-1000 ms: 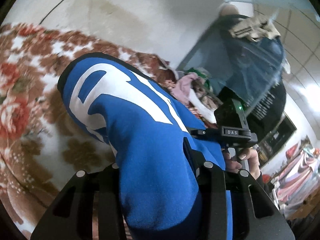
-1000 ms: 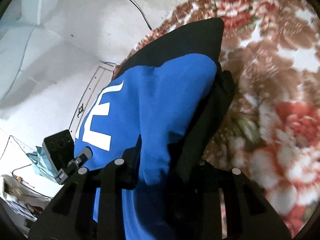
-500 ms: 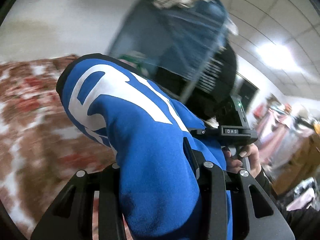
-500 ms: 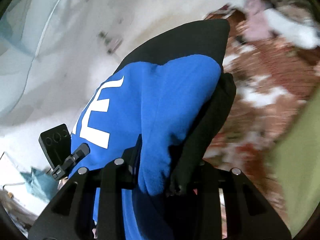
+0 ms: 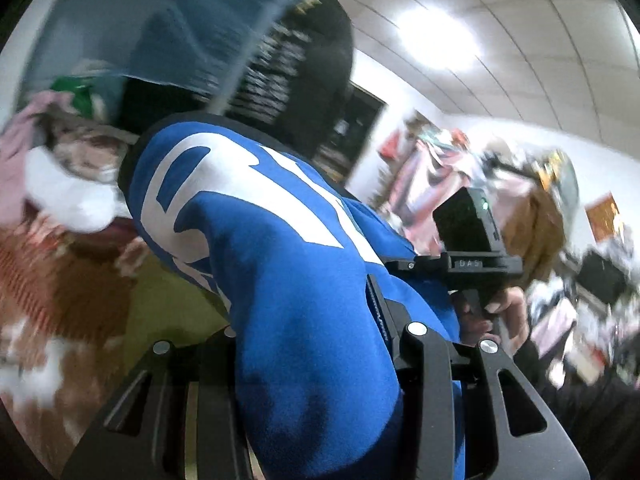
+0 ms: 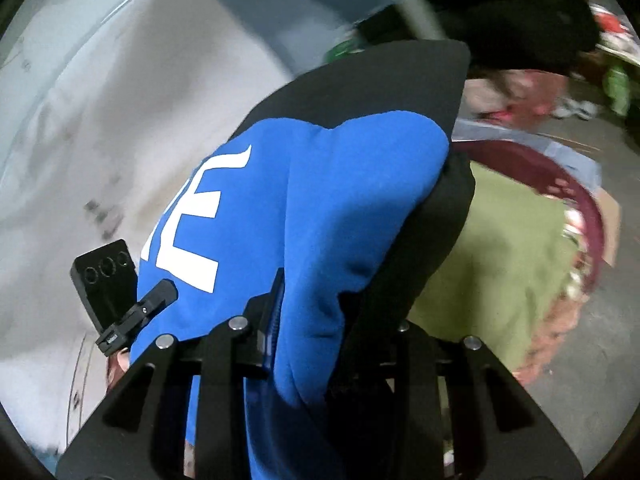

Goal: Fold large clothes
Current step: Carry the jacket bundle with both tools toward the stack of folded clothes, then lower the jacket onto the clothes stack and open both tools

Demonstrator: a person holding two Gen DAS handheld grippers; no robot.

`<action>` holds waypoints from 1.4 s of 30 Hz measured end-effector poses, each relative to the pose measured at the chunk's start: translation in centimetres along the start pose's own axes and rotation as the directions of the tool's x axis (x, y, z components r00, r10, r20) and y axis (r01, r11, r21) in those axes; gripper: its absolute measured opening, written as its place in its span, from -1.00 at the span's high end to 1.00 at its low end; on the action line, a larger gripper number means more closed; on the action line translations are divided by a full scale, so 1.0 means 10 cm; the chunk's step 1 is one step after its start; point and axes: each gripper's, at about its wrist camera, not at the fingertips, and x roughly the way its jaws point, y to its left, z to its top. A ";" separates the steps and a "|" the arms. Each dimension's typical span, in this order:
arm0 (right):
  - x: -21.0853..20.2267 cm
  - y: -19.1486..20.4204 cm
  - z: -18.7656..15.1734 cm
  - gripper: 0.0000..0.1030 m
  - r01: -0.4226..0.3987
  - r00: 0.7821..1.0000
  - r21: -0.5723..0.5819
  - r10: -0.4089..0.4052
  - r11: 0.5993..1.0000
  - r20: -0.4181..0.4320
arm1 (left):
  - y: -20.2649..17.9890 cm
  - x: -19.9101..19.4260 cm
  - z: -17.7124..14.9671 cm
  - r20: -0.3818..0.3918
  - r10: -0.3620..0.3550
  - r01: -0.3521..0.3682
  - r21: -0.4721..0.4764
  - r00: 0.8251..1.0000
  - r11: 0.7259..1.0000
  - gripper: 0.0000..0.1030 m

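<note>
Blue fleece, a bundled garment (image 5: 280,280) with white lettering and black trim, hangs in the air, pinched in both the left tongs (image 5: 316,344) and the right tongs (image 6: 320,328), above an olive cloth (image 6: 500,260). This looks like the carrying step; next it needs lowering flat and releasing evenly.

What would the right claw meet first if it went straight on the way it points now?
Probably the green cloth below and ahead of the right claw, past the blue garment it already grips. Blur makes depth unclear.
</note>
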 end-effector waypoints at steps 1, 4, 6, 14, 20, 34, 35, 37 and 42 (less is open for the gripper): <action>0.06 -0.09 -0.04 0.38 0.016 1.000 0.006 -0.016 1.000 0.012 | 0.11 0.08 -0.05 -0.012 -0.027 0.027 -0.006 1.000 1.000 0.26; 0.40 -0.49 -0.28 0.38 0.045 0.999 0.075 -0.046 0.996 0.006 | 0.59 0.41 -0.33 -0.084 -0.037 0.032 -0.065 0.996 0.997 0.24; 0.71 -0.74 -0.45 0.38 0.074 0.997 0.131 -0.071 0.989 -0.032 | 0.92 0.67 -0.61 -0.182 -0.002 -0.023 -0.133 0.983 0.991 0.18; 0.92 -1.04 -0.78 0.09 0.047 0.999 0.043 -0.047 0.998 -0.010 | 1.27 0.66 -1.15 -0.184 0.063 -0.100 -0.204 0.981 0.974 -0.51; 0.62 -1.14 -0.74 -0.36 0.123 0.992 -0.053 -0.123 0.991 -0.004 | 0.90 0.40 -1.04 -0.205 0.286 -0.312 -0.108 0.936 0.944 -0.89; 0.38 -0.55 0.19 -0.42 0.344 0.927 -0.144 -0.311 0.928 0.208 | 0.21 0.68 -0.29 -0.171 0.575 -0.561 0.124 0.800 0.818 -0.89; 0.48 -0.59 0.27 -0.42 0.368 0.920 -0.138 -0.339 0.920 0.196 | 0.22 0.79 -0.35 -0.184 0.577 -0.561 0.135 0.796 0.817 -0.89; 0.73 -0.73 0.32 -0.42 0.397 0.914 -0.134 -0.377 0.908 0.152 | 0.25 0.93 -0.43 -0.204 0.574 -0.558 0.135 0.793 0.819 -0.89; 1.01 -1.09 0.21 -0.73 0.506 0.862 -0.161 -0.493 0.848 0.116 | 0.42 0.94 -0.68 -0.189 0.630 -0.606 0.171 0.753 0.777 -0.92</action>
